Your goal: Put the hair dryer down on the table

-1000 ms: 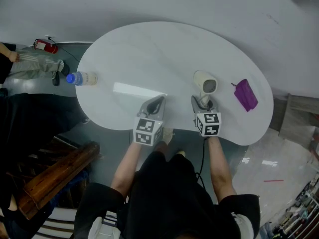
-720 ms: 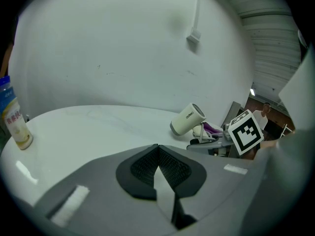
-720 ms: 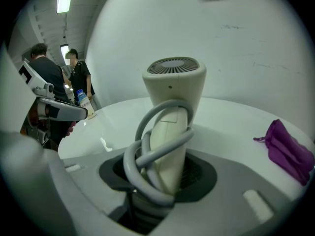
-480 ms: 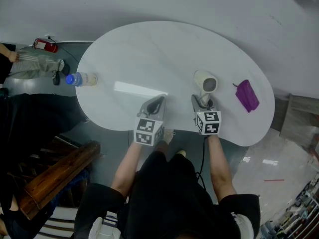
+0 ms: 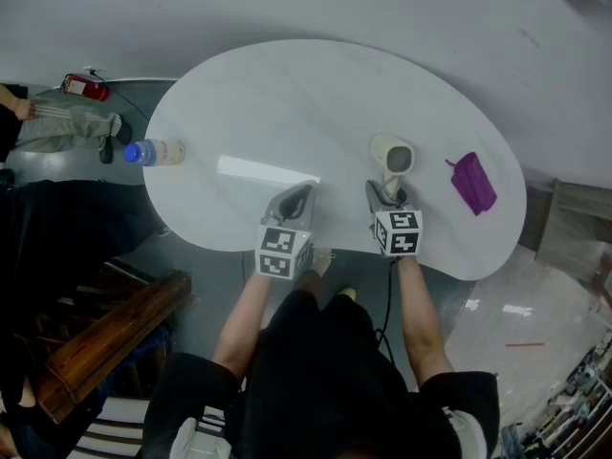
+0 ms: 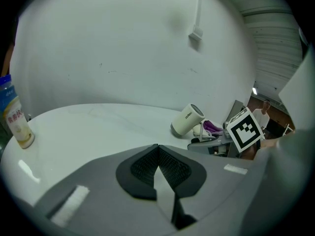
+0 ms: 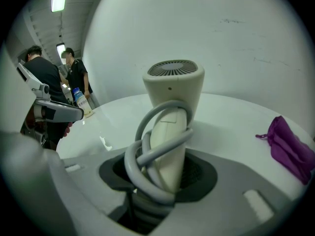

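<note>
Gripping the hair dryer by its handle, right gripper is clenched over handle and wrapped cord together, probably to keep the cord bundled; dryer head sits low at the near right of the table, near a purple pouch; surface contact unclear; left gripper is closed on nothing, parked at the table edge, seemingly just out of the way; release not yet done.

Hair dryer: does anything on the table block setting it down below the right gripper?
Nothing visible does. The right gripper holds the hair dryer over bare table; the purple pouch lies off to its right, the bottle far left, the left gripper apart.
</note>
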`<action>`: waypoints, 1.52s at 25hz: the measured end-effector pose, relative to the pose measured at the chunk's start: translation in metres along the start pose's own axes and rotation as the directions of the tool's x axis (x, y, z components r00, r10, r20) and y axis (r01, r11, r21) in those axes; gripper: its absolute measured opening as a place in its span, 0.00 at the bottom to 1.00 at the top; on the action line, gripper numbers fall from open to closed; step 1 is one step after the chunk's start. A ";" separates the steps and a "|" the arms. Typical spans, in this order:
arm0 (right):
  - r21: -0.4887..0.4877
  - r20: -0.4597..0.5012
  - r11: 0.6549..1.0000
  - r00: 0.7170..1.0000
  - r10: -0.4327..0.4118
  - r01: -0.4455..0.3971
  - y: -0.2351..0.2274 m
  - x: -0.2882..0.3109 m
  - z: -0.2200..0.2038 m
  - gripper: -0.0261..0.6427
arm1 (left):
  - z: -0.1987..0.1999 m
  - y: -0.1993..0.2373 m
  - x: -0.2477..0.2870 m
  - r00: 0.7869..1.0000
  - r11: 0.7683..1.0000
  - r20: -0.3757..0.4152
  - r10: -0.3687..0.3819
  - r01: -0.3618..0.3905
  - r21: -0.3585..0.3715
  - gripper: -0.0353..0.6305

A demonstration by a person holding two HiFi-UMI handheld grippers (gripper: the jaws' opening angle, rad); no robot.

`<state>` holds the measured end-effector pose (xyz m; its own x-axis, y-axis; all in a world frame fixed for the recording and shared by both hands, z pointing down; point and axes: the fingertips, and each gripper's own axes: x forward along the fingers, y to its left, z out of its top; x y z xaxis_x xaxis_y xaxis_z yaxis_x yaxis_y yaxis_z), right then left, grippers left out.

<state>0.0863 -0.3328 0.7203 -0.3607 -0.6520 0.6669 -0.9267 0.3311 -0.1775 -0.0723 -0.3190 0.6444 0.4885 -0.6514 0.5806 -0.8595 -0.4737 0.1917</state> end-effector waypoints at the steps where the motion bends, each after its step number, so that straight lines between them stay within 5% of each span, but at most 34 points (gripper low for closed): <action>1: -0.004 -0.003 1.000 1.000 -0.002 0.002 0.001 -0.001 0.000 0.33 | 0.000 0.000 -0.001 1.000 1.000 0.000 0.002 -0.002 0.000 0.06; 38: 0.005 -0.035 1.000 0.999 -0.012 0.012 -0.003 0.021 -0.004 0.37 | -0.002 0.005 0.002 1.000 1.000 -0.002 0.016 -0.016 -0.005 0.06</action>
<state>0.0817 -0.3451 0.7376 -0.3456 -0.6319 0.6937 -0.9316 0.3196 -0.1731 -0.0755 -0.3219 0.6480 0.4740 -0.6580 0.5850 -0.8682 -0.4601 0.1860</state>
